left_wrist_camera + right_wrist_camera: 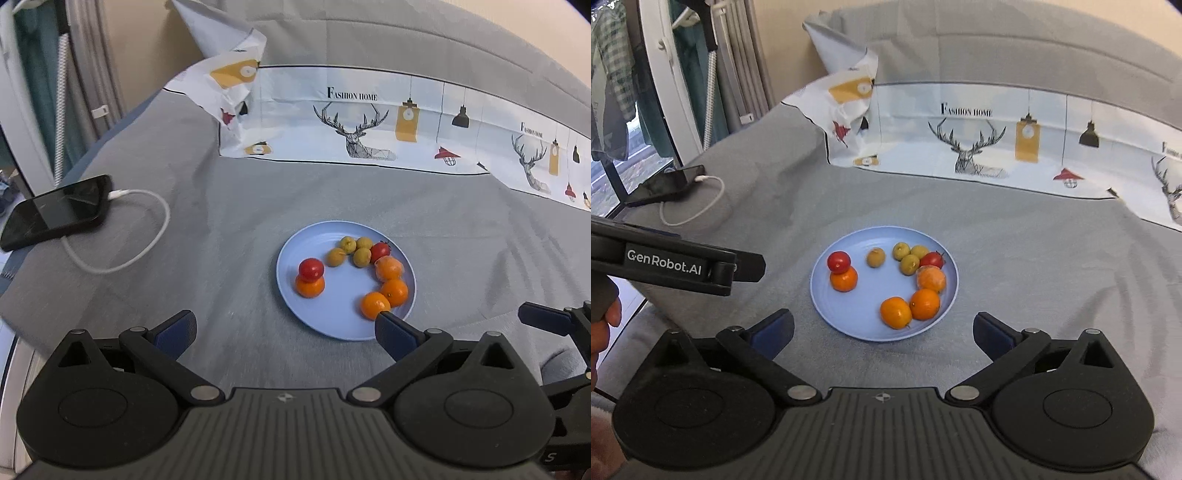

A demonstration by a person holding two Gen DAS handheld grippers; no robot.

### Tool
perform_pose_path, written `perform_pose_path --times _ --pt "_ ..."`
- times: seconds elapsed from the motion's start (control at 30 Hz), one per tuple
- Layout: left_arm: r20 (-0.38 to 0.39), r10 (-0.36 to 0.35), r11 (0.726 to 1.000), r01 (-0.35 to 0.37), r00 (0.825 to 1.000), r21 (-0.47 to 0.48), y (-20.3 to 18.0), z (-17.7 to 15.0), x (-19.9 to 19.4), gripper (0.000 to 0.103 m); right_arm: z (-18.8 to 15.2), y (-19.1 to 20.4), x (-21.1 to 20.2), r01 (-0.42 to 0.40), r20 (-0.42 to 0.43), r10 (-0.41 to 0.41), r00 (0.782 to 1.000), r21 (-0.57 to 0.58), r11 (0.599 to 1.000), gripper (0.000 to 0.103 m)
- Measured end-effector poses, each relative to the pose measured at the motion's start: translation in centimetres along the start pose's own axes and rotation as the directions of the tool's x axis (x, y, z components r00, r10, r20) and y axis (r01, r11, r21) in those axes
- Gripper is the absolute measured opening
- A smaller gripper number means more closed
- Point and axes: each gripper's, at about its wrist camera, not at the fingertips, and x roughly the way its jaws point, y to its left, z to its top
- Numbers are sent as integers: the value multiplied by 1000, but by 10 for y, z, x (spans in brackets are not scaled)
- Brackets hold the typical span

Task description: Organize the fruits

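Observation:
A light blue plate lies on a grey cloth, just beyond both grippers. On it, one red tomato rests against an orange at the left. Three more oranges curve along the right rim, beside a second tomato and several small yellow-green fruits. My left gripper is open and empty, its right fingertip over the plate's near rim by an orange. My right gripper is open and empty, short of the plate.
A black phone with a looped white cable lies far left. A white cloth printed with deer and lamps runs along the back. The left gripper's body and a hand fill the right view's left side.

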Motion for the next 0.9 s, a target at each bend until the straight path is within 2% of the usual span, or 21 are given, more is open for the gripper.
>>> perform_pose_path --times 0.43,0.9 --pt "31 10 1000 -11 999 4 -9 -26 -34 103 -20 13 -53 38 96 -35 995 -30 999 102" --pt "52 23 1000 -24 998 14 -13 -30 -46 103 -25 18 -63 54 113 -51 992 -29 998 102"
